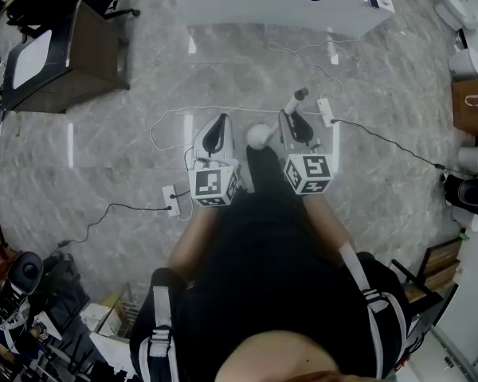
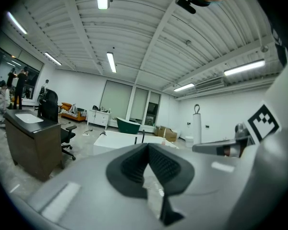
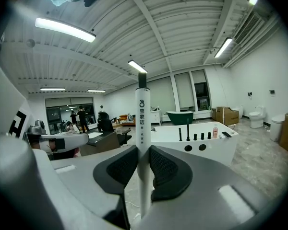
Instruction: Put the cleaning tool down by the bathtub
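Note:
The cleaning tool (image 3: 142, 128) is a white stick with printed characters and a black tip, standing upright between the pads of my right gripper (image 3: 143, 150), which is shut on it. In the head view its grey-tipped handle (image 1: 296, 99) pokes forward past the right gripper (image 1: 290, 118), and a white rounded end (image 1: 257, 136) shows between the two grippers. My left gripper (image 1: 218, 120) hangs beside it with nothing in it. Its pads meet at the tips in the left gripper view (image 2: 148, 147). The white bathtub (image 1: 247, 2) stands ahead across the floor (image 3: 201, 140).
A dark desk (image 1: 72, 54) with office chairs is at the far left. Cables and a power strip (image 1: 326, 111) lie on the marble floor in front of me. A brown paper bag (image 1: 472, 106) and toilets line the right side. A green tub (image 3: 182, 117) stands far back.

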A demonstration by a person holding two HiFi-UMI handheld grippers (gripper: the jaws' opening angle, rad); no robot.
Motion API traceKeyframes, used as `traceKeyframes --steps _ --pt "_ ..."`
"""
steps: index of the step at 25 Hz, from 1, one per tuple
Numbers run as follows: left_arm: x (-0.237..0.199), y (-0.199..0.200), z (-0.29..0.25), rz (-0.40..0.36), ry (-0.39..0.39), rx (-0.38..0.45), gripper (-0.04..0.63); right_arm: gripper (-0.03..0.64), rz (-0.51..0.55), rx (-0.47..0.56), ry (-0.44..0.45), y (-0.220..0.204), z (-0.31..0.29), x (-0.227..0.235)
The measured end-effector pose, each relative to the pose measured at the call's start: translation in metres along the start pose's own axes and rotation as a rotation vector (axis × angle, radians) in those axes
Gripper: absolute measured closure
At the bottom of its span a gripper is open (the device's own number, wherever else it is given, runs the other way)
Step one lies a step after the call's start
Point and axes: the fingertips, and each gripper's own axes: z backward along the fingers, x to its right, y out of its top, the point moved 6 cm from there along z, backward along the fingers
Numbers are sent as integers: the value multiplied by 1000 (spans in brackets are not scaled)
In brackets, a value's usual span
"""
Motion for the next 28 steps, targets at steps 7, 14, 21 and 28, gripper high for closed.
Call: traceKeyframes --steps 7,14,21,28 --pt "3 10 -80 -8 4 1 586 535 -12 -10 19 16 -61 48" --pt "0 24 -151 -19 20 -9 586 535 -15 -26 42 35 -121 89" --pt "-2 33 -216 -4 48 -11 586 535 -8 -31 69 54 -173 129" --pt "4 44 -250 -5 72 -15 586 535 0 -38 91 64 -199 158"
